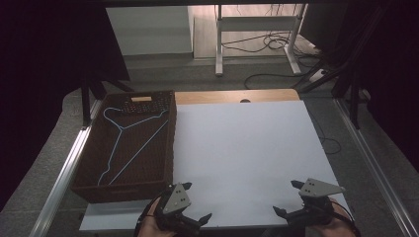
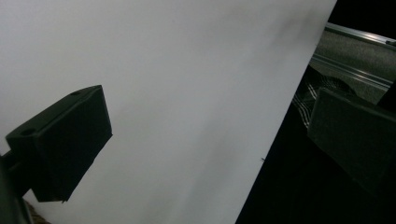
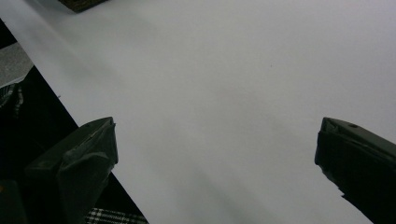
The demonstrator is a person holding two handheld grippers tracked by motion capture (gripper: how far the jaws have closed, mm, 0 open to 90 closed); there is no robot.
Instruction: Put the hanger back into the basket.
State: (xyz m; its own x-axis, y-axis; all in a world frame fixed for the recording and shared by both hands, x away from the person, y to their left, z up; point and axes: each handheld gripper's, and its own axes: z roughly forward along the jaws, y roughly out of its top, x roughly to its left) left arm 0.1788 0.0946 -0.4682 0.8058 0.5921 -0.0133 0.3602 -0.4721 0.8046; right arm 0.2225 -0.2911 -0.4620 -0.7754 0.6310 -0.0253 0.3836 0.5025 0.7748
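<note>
Down at the bottom edge of the high view, left gripper (image 1: 194, 204) low and left of centre, jaws spread wide, nothing between them. Right gripper (image 1: 288, 198) at lower right, equally wide open, equally empty. From the left gripper view and the right gripper view alike, black jaws far apart over bare white table (image 1: 247, 148).

Further up, at the left of the frame, brown wicker basket (image 1: 170, 148) flush against the white sheet's left edge. Inside, a pale blue wire hanger (image 1: 129, 143) flat on the basket floor, hook toward the far end near a small tan label (image 1: 141, 98), well apart from both grippers.

Likely very light, thin and springy, slick coated wire, apt to twist or slip in a pinch. Best grip probably at the neck below the hook, where the wires meet. Lying flat, awkward to get a jaw under; basket wall in the way for the left gripper.
</note>
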